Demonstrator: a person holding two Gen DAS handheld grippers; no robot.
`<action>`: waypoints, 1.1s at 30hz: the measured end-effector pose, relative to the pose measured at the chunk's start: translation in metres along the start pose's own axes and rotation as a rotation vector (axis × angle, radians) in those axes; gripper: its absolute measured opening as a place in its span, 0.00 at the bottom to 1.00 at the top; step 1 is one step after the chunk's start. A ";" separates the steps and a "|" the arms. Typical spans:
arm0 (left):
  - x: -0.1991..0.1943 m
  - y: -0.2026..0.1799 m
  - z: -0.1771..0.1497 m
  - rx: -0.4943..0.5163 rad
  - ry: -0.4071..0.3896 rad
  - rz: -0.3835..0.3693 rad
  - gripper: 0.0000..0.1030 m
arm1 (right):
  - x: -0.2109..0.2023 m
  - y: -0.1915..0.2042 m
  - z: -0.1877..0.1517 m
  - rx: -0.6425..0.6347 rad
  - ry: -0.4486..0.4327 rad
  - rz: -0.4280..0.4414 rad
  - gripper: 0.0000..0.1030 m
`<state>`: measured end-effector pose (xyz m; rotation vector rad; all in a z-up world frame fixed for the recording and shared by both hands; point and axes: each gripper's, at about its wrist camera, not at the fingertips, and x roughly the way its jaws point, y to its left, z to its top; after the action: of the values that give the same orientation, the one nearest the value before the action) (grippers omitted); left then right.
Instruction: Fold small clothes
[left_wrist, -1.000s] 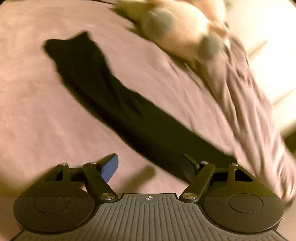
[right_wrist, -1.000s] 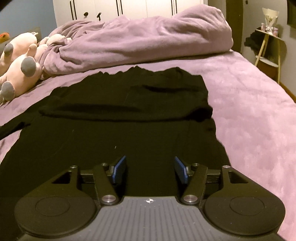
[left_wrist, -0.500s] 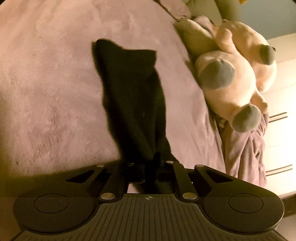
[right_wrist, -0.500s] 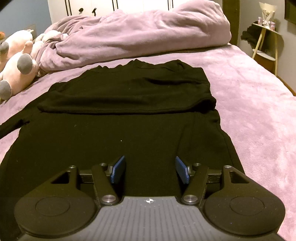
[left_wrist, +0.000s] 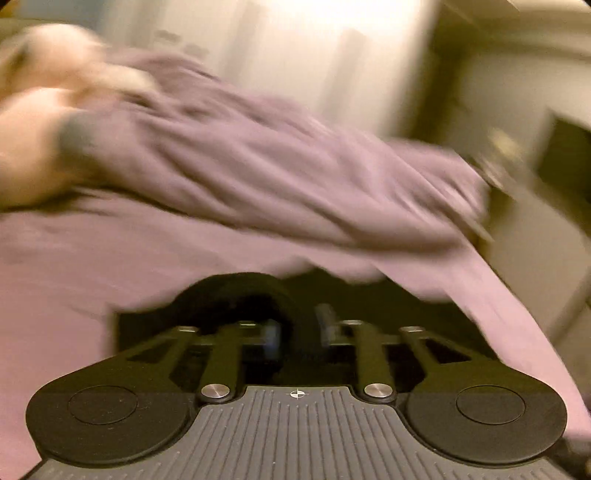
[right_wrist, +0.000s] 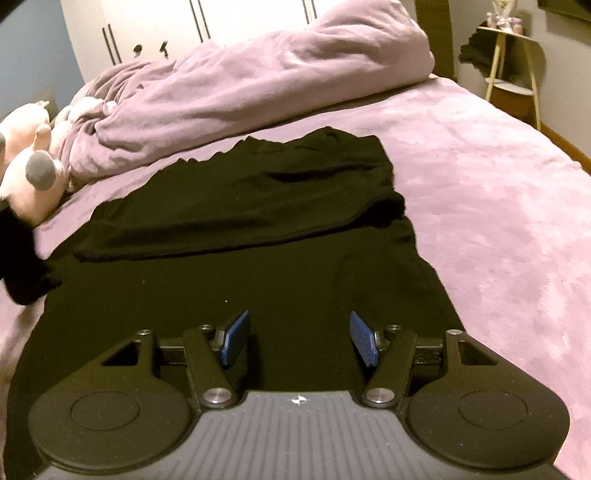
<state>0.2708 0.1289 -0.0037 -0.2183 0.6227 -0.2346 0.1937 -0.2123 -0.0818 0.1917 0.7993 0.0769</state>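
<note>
On the bed (right_wrist: 480, 166), left gripper (left_wrist: 297, 334) opening around sleeve (left_wrist: 240, 291).

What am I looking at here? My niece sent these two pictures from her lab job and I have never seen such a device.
A person holds a two-finger gripper in each hand, and each gripper carries a camera that looks out along its fingers.

The sharp picture is from the right gripper. Its blue-padded jaws stand open and empty above a black top spread on a bed with a pink cover. One sleeve is already folded across the top. Behind lie a bunched duvet and pink soft toys.

The blurred picture is from the left gripper, caught while moving. Its jaws are opening, with black cloth, probably the other sleeve, between them. The blur hides whether the pads grip it.
</note>
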 end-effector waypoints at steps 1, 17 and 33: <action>0.010 -0.017 -0.011 0.031 0.041 -0.023 0.57 | -0.002 -0.002 0.000 0.003 -0.002 -0.002 0.58; -0.062 0.065 -0.107 -0.299 0.093 0.383 0.69 | 0.018 0.064 0.015 -0.217 -0.040 0.140 0.58; -0.026 0.078 -0.098 -0.277 0.096 0.390 0.69 | 0.106 0.245 0.013 -0.868 -0.208 0.078 0.04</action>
<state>0.2036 0.1976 -0.0882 -0.3472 0.7790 0.2205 0.2774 0.0413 -0.0990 -0.5829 0.4939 0.4586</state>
